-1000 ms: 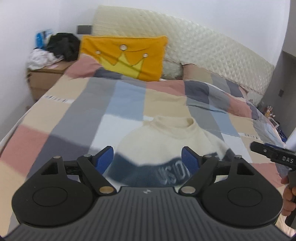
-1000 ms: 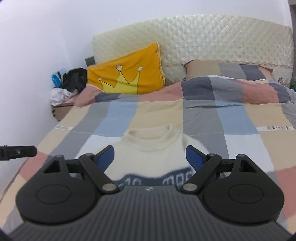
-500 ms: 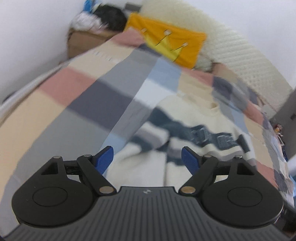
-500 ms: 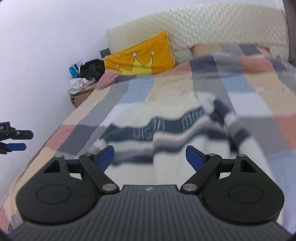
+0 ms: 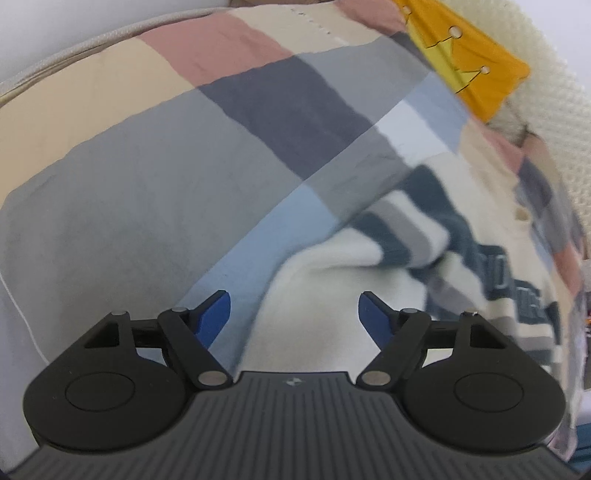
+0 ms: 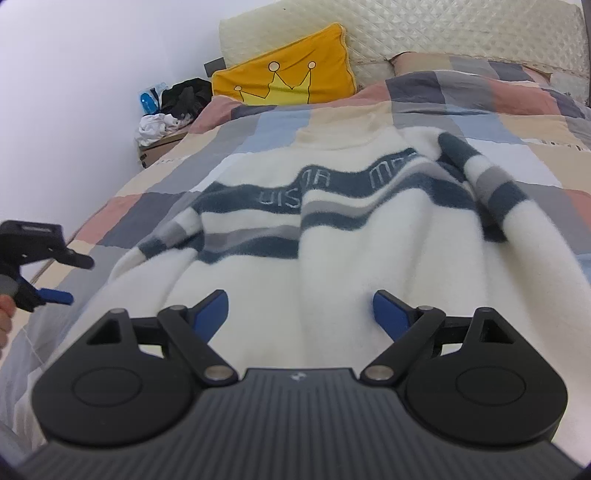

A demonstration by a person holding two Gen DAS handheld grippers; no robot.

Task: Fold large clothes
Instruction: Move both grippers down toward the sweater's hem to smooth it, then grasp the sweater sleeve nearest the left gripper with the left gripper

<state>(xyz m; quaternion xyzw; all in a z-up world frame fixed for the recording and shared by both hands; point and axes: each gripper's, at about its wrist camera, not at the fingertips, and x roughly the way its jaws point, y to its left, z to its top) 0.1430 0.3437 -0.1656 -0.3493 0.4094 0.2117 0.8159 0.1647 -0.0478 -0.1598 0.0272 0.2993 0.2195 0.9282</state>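
A cream sweater (image 6: 332,251) with dark blue and grey stripes lies flat, front up, on the checked bedspread (image 6: 461,122), collar toward the headboard. Both sleeves lie folded in over its sides. My right gripper (image 6: 300,306) is open and empty, low over the sweater's white lower part. My left gripper (image 5: 294,308) is open and empty, over the sweater's left lower edge (image 5: 332,280), tilted steeply down. It also shows at the left edge of the right wrist view (image 6: 40,269), beside the sweater's left sleeve.
A yellow crown pillow (image 6: 284,79) leans on the quilted headboard (image 6: 443,33). A nightstand with piled clothes (image 6: 166,114) stands left of the bed by the white wall. The bed's left edge (image 5: 74,59) runs close by.
Both grippers have dropped down and closer to the sweater. The left one has swung left and tilted down toward the sweater's left lower edge. The jaws stay open.
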